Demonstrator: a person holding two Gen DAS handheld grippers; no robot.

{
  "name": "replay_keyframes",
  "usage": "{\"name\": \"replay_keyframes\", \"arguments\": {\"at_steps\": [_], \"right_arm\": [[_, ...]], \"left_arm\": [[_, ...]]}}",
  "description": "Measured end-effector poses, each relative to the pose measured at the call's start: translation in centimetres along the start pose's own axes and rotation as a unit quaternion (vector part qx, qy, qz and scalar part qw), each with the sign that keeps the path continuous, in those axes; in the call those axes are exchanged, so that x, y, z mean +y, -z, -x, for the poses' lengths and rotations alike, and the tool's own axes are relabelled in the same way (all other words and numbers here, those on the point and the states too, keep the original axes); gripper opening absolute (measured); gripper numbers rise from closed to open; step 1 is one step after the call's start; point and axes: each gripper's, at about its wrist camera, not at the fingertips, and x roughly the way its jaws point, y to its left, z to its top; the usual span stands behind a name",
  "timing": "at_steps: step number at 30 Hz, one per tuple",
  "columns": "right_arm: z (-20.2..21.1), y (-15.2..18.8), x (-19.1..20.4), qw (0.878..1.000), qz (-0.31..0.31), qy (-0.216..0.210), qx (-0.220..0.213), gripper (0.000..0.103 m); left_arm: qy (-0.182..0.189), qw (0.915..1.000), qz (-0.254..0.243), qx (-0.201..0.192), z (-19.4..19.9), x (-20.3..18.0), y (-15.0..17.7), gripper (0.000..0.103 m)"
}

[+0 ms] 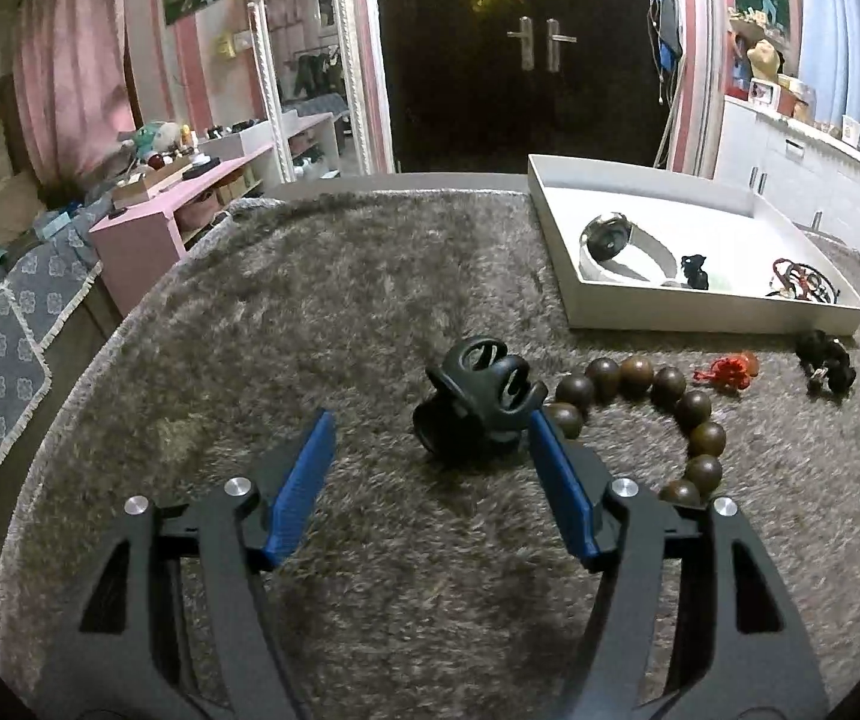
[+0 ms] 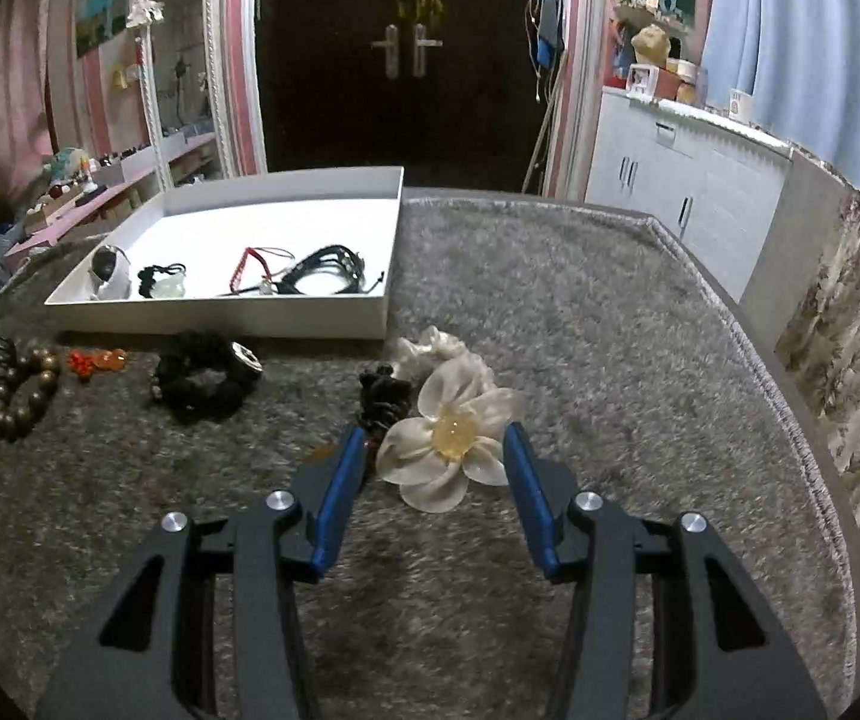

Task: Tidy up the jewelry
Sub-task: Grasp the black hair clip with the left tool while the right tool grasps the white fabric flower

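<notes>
Your left gripper (image 1: 430,420) had its fingers (image 1: 301,486) spread wide above the shaggy grey tabletop (image 1: 310,300), holding nothing. A black claw hair clip (image 1: 478,402) lay just ahead of the fingertips, nearer the right-hand finger and, as far as the left wrist view showed, not pinched. Just beside the clip a bracelet of dark wooden beads (image 1: 676,408) curved across the pile, its near end passing behind that finger. Farther right on the tabletop lay a small red-orange charm (image 1: 724,372) and a black scrunchie (image 1: 826,360).

Your right gripper (image 2: 433,438) also stood with its fingers (image 2: 340,498) parted. A translucent white flower hair tie (image 2: 448,444) with an amber bead at its centre sat between the fingertips; the right wrist view did not let you tell whether either finger touched a petal, and nothing was squeezed. A dark braided piece (image 2: 382,399) lay against the flower's left side, beside the left-hand finger.

The white tray (image 2: 220,318) rested on the tabletop beyond both grippers. Inside it were a white watch (image 2: 109,270), a black cord with a pale green pendant (image 2: 163,282), a red string bracelet (image 2: 247,270) and a black cord bracelet (image 2: 328,273), all lying near the front wall.
</notes>
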Motion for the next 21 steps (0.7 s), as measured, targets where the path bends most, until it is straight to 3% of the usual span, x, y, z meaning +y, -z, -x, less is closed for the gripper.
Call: {"name": "replay_keyframes", "arguments": {"at_steps": [6,12,17,21], "right_arm": [[-1.4,0.4,-0.1,1.000,0.009,0.013,0.017,0.047],[-3.0,0.1,-0.8,0.999,0.007,-0.001,0.037,0.047],[-3.7,0.1,-0.9,0.999,0.010,-0.005,0.051,0.022],[-3.5,0.3,-0.6,0.999,0.015,0.001,0.048,0.018]], "left_arm": [[0.005,0.9999,0.002,0.011,-0.7,0.0,-0.3,0.066],[0.010,0.9996,-0.007,0.025,-1.9,-0.5,-0.8,0.066],[0.006,0.9995,-0.020,0.024,-2.2,-1.1,-1.0,0.064],[0.018,0.9992,-0.026,0.025,-2.2,-1.3,-1.0,0.048]]}}
